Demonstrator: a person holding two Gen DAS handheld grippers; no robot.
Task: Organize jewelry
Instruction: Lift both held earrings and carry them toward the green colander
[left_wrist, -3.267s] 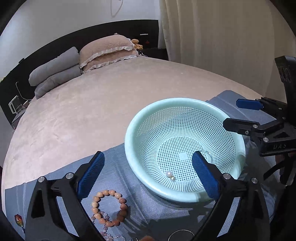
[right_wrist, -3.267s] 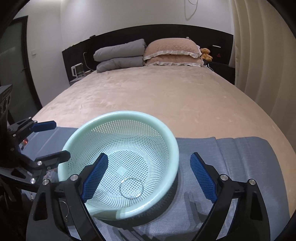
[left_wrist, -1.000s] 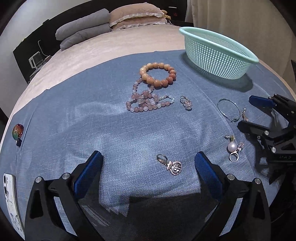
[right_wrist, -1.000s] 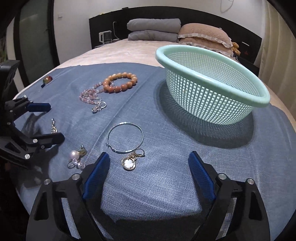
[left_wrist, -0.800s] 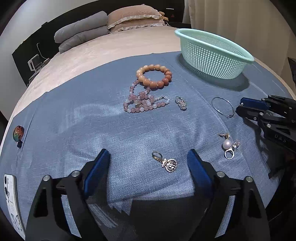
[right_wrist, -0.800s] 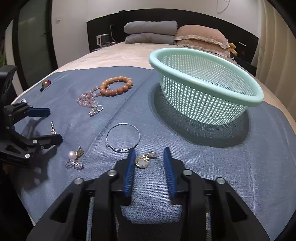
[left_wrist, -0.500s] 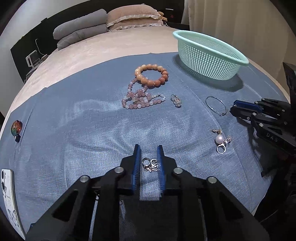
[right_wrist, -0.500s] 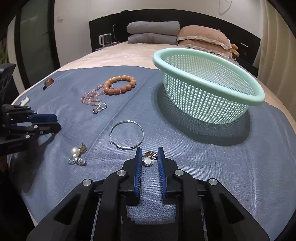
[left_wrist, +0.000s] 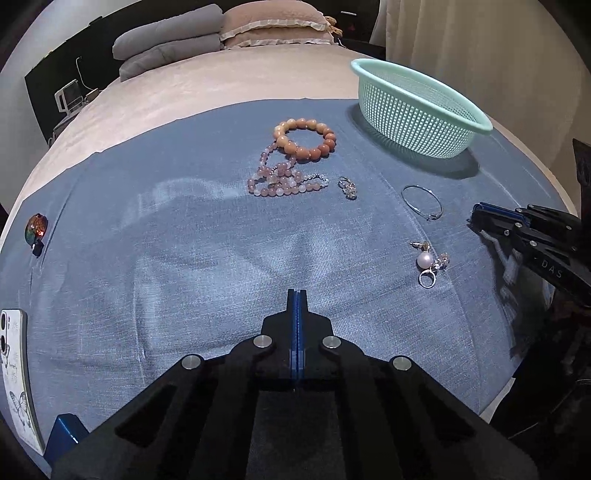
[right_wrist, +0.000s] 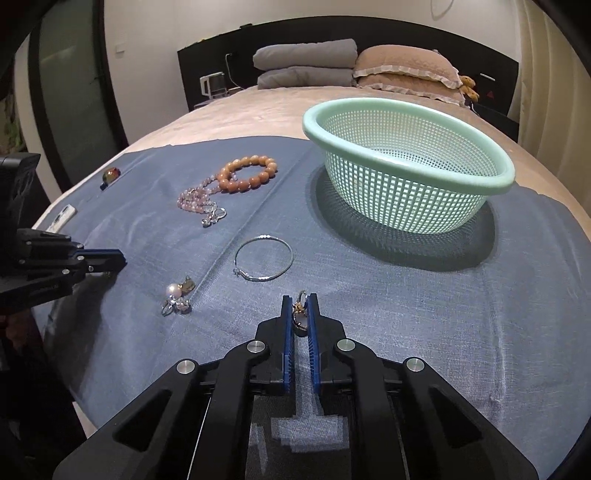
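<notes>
Jewelry lies on a blue cloth (left_wrist: 184, 236) on a bed. My right gripper (right_wrist: 300, 301) is shut on a gold pendant earring (right_wrist: 299, 316), just above the cloth. My left gripper (left_wrist: 297, 295) is fully shut; the silver charm that lay between its fingers is hidden, so I cannot tell if it is held. An orange bead bracelet (left_wrist: 306, 139), a pink bead strand (left_wrist: 280, 181), a small silver charm (left_wrist: 348, 187), a thin silver bangle (left_wrist: 422, 202) and a pearl earring with a ring (left_wrist: 428, 263) lie on the cloth. A mint mesh basket (right_wrist: 406, 177) stands at the far right.
A phone (left_wrist: 14, 373) and a small red brooch (left_wrist: 36, 229) lie at the cloth's left edge. Pillows (left_wrist: 221, 26) are at the headboard. A curtain (left_wrist: 480, 48) hangs on the right. The right gripper shows in the left wrist view (left_wrist: 480, 218).
Both grippers dropped from over the basket to the cloth. The right closed on the gold pendant earring. The left closed fully over the silver charm, which is now out of sight.
</notes>
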